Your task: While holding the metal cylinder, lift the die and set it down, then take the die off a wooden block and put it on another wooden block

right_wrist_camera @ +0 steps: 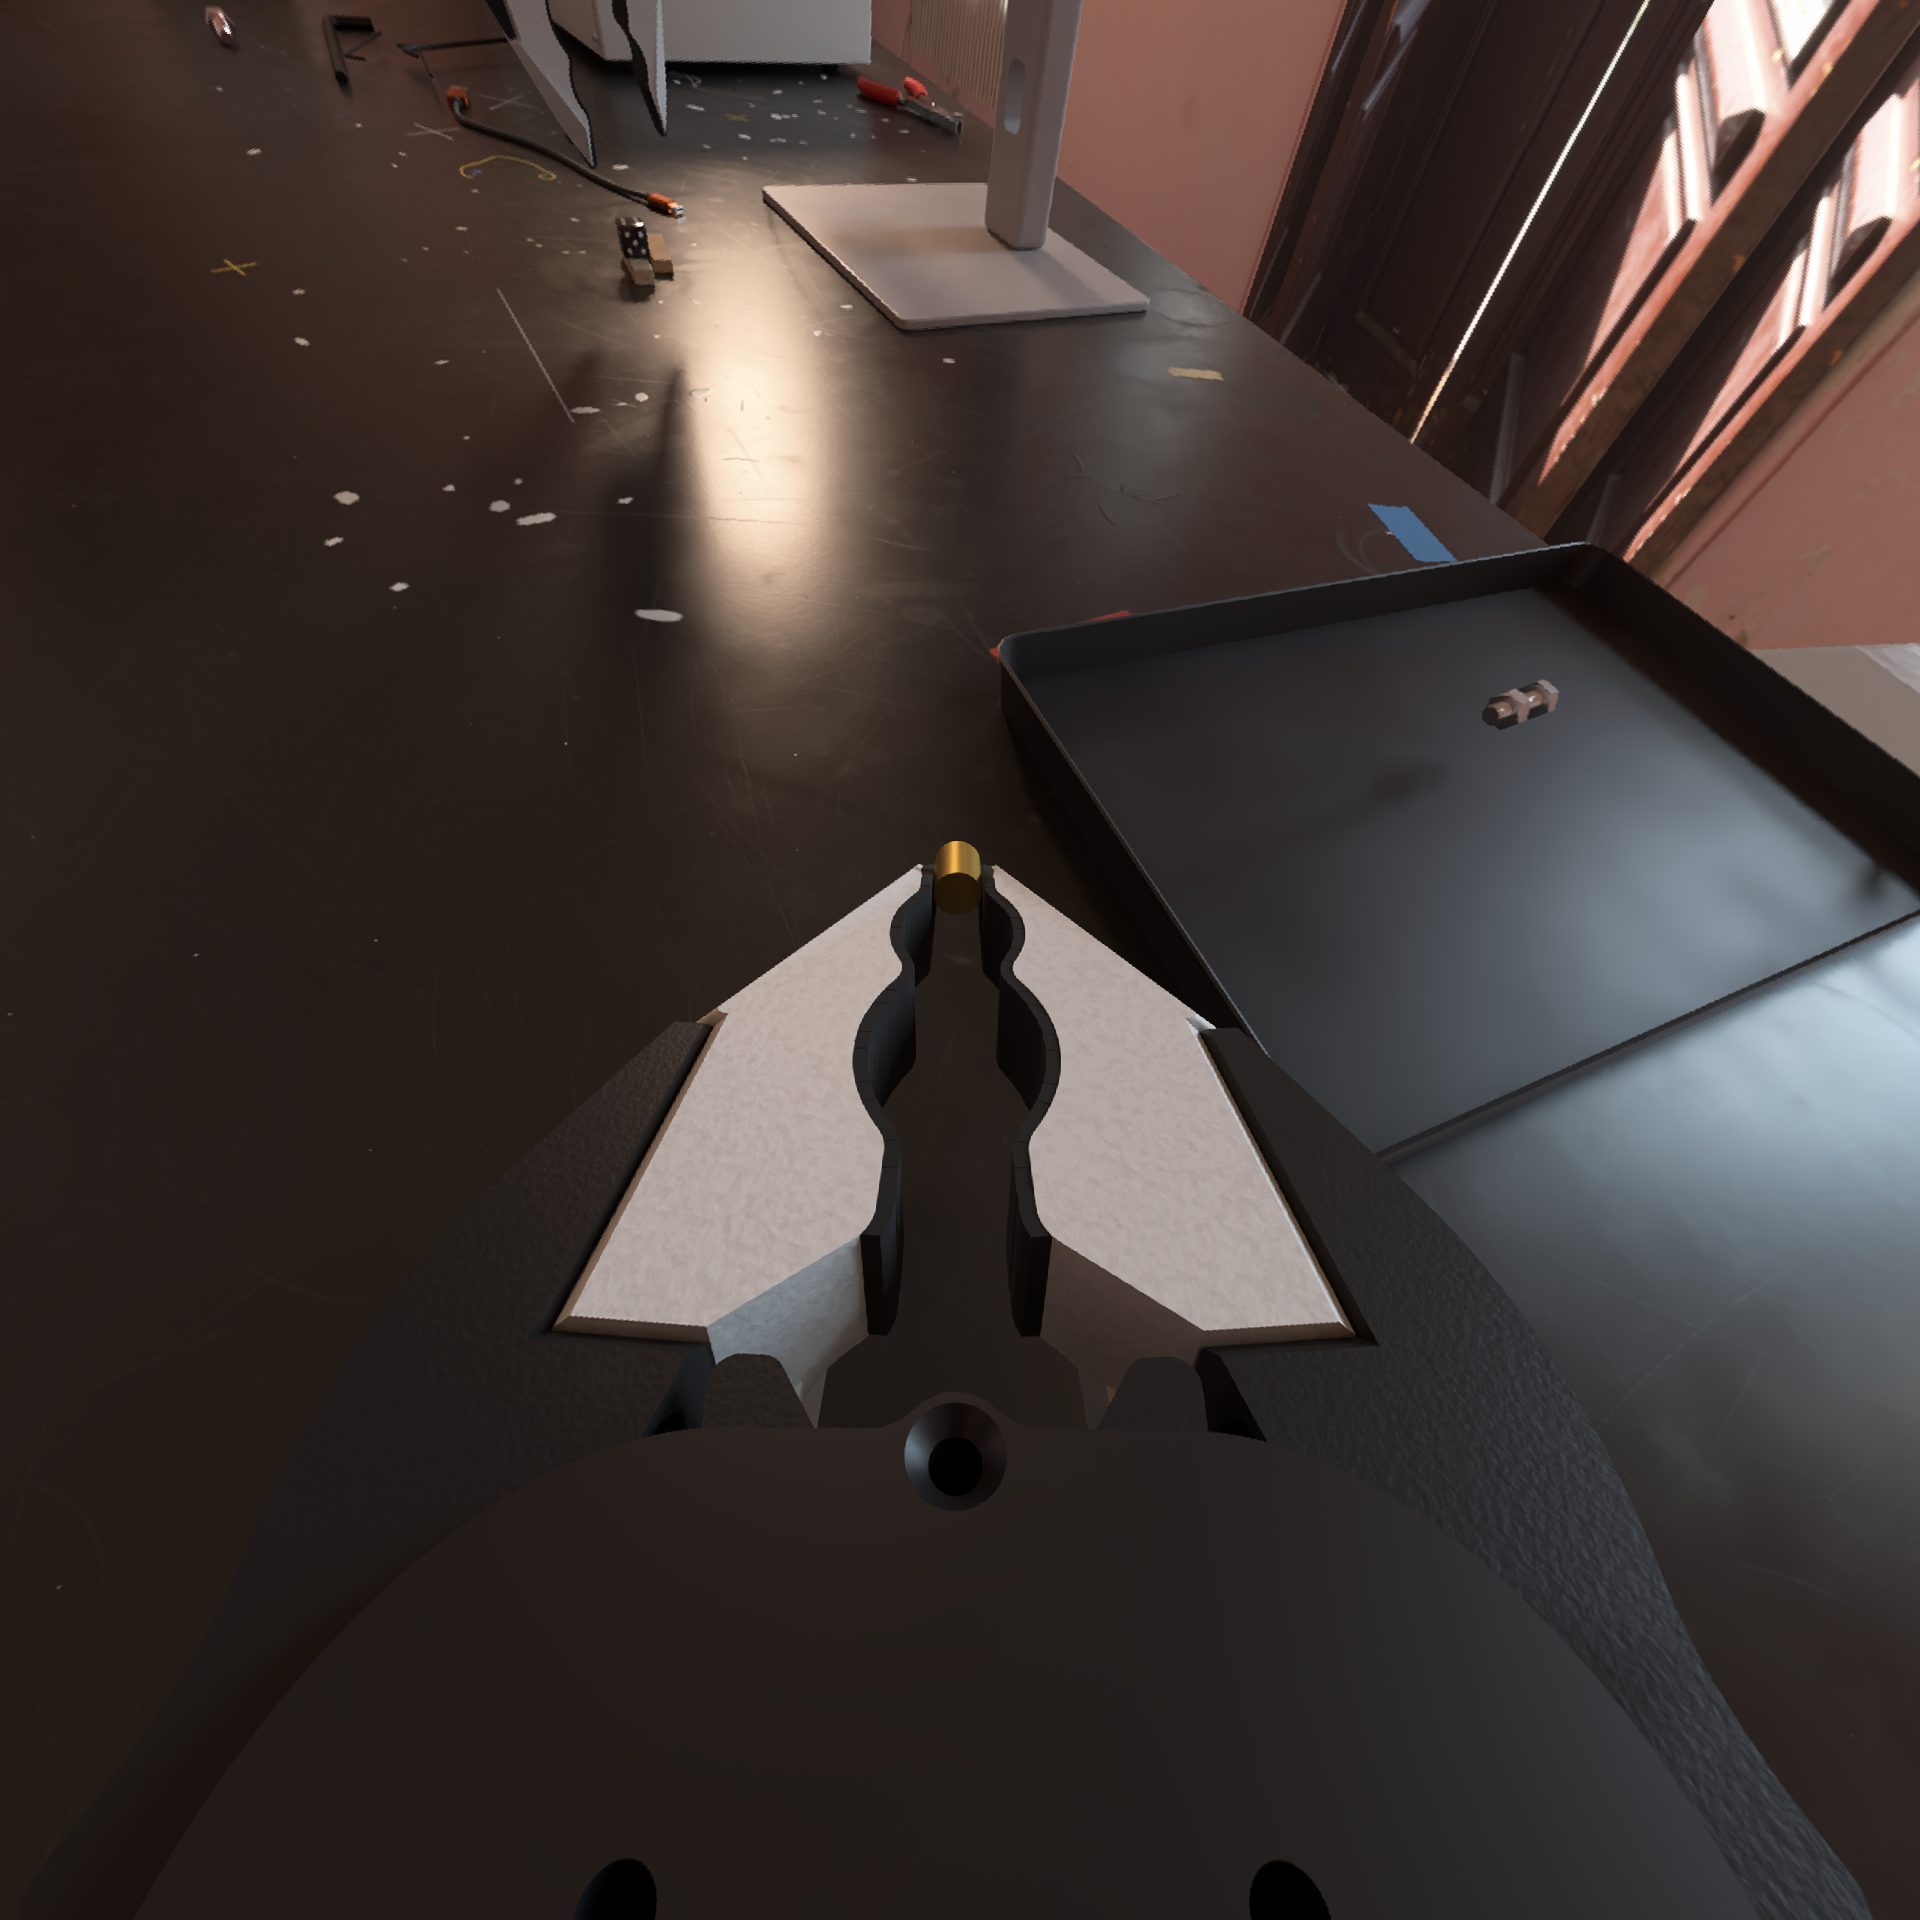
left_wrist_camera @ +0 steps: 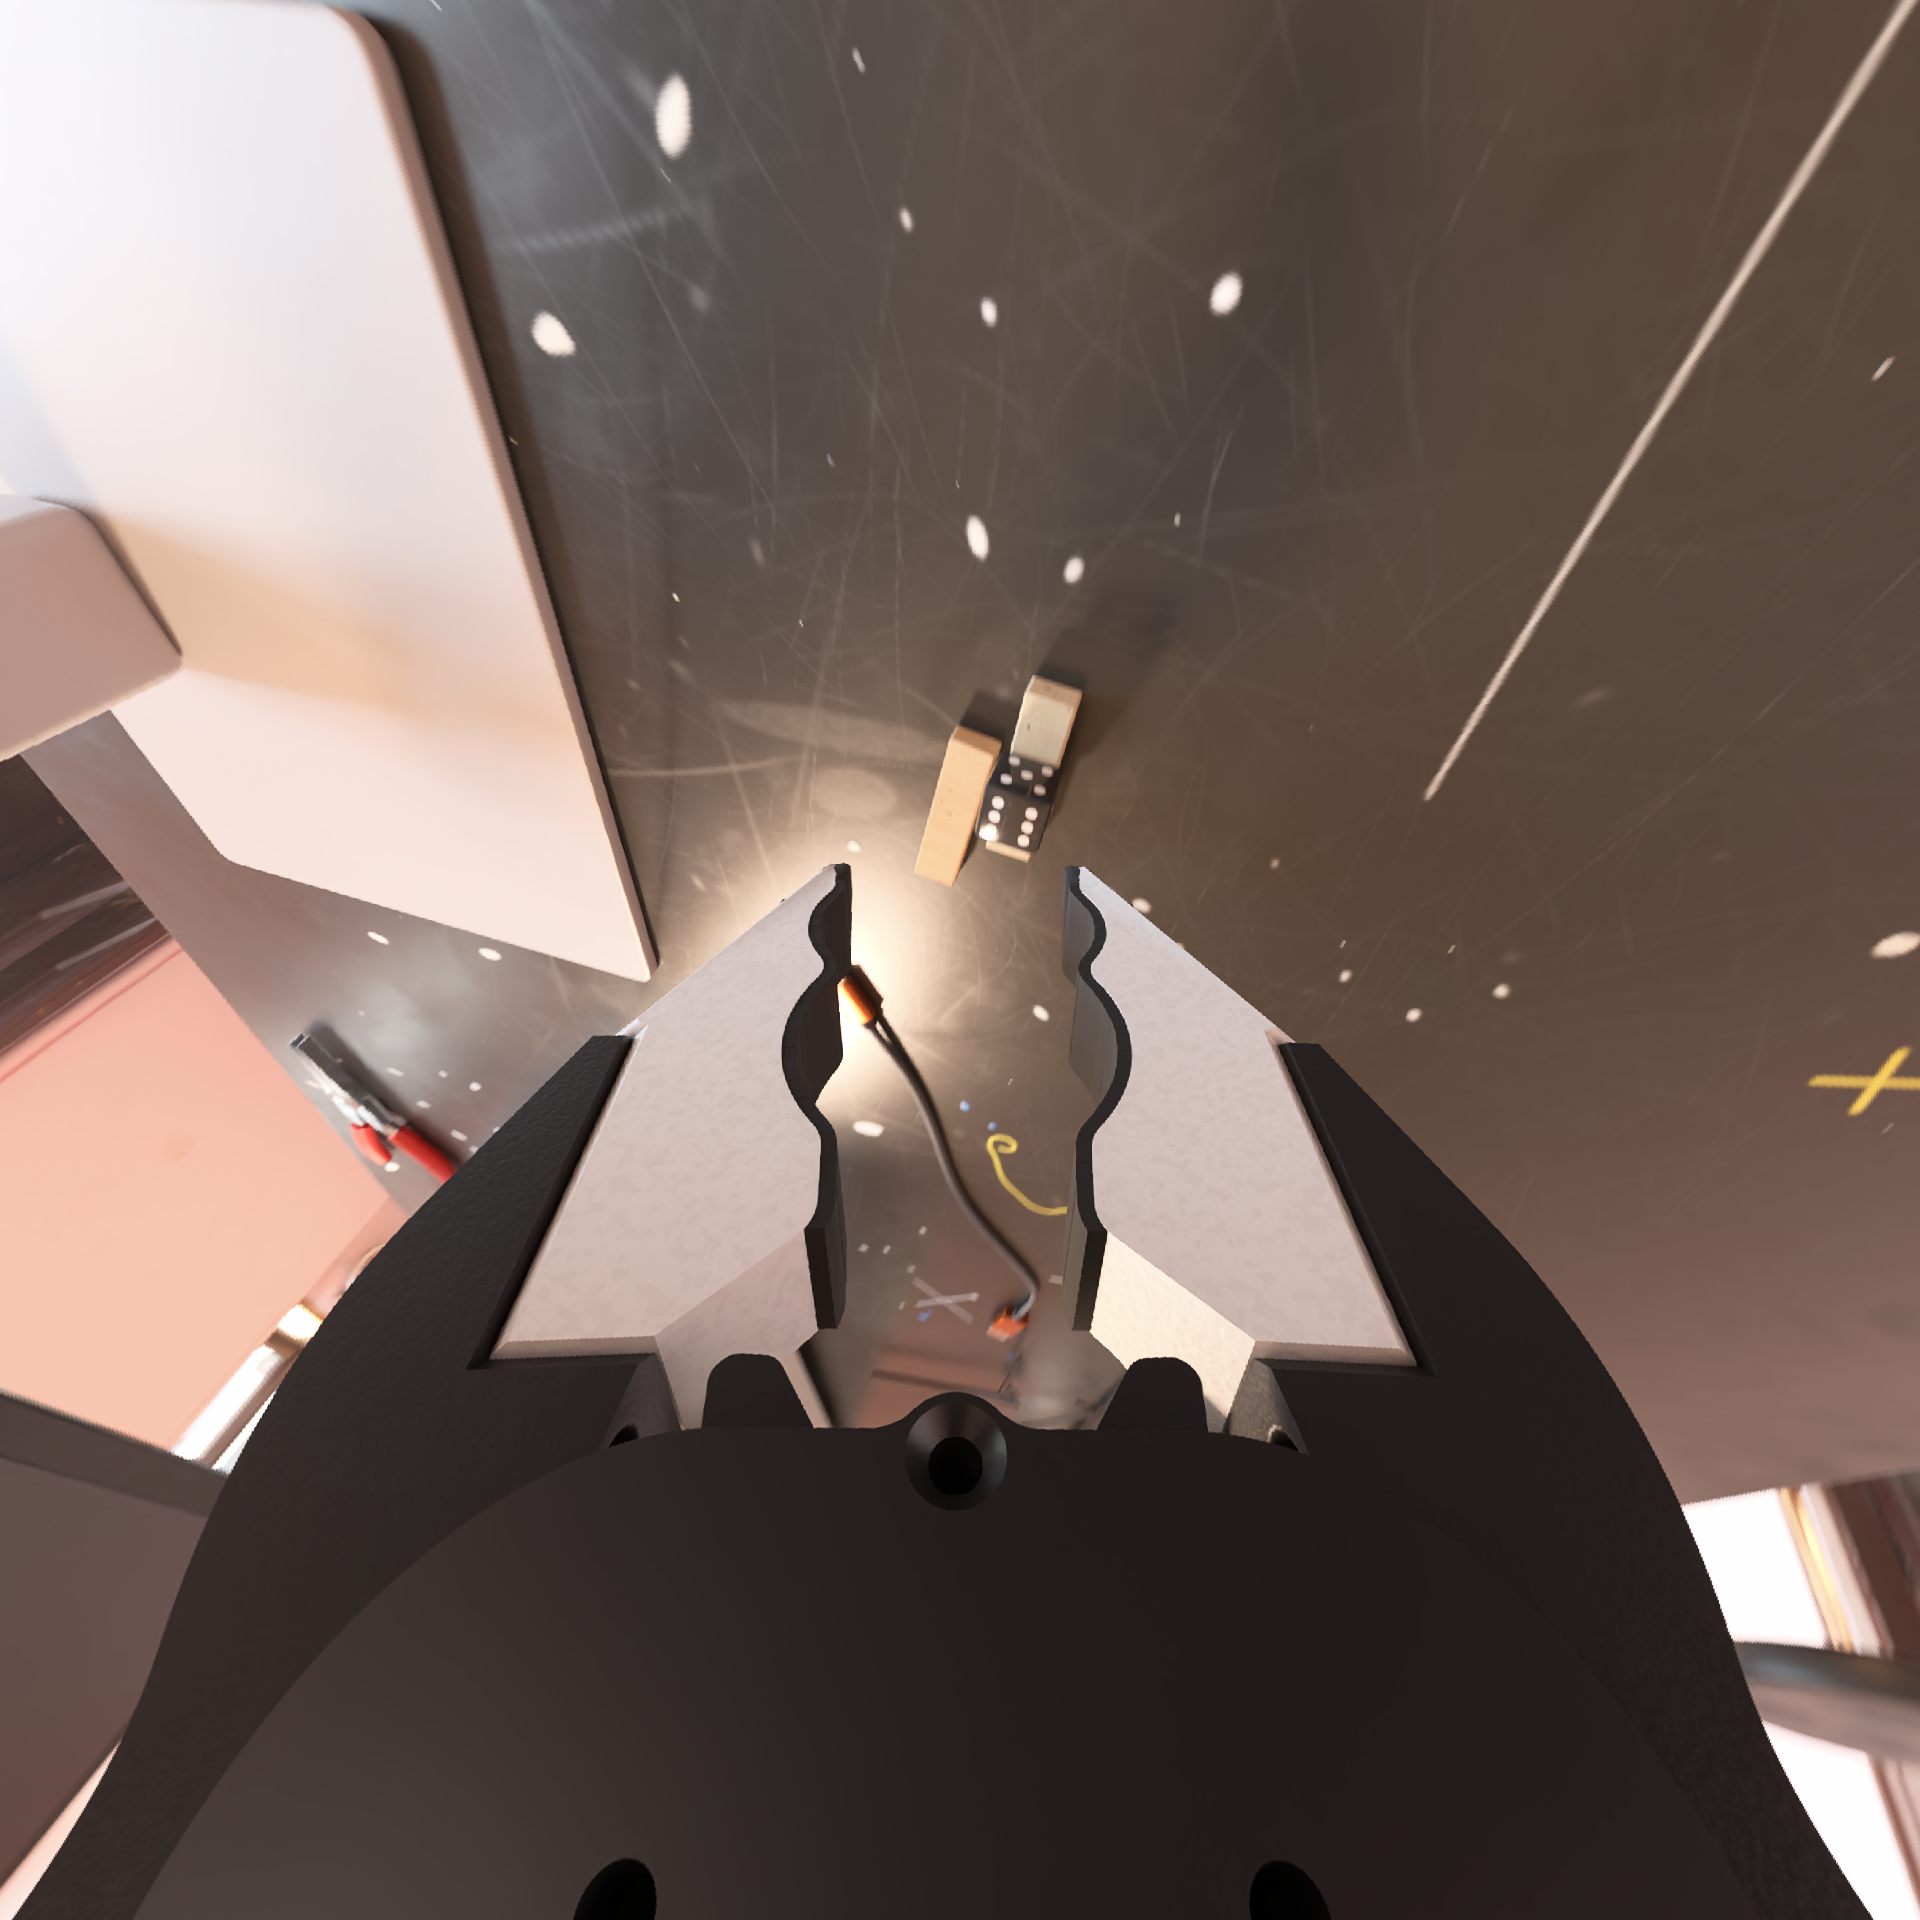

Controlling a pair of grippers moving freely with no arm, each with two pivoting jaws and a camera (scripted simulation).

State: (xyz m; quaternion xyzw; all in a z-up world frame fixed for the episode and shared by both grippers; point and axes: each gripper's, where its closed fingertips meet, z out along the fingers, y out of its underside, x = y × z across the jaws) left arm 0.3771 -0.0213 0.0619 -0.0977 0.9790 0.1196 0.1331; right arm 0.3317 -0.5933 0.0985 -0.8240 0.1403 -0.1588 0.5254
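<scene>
Cylinder point(right_wrist_camera: 956, 891) sits clamped in right gripper point(right_wrist_camera: 956, 883) at frame centre; left gripper point(left_wrist_camera: 956, 883) hangs apart, empty, below the die point(left_wrist_camera: 1013, 802) resting on a wooden block point(left_wrist_camera: 1042, 727); every die move remains

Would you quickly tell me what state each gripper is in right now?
Left gripper: open, holding nothing.
Right gripper: closed on the metal cylinder at its fingertips.

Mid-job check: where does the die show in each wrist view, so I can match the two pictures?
Left wrist view: die just above centre, beyond the open fingertips, between two wooden blocks.
Right wrist view: die small, far, upper left of centre.
Shared landmark: the orange-tipped cable nearby.
</scene>
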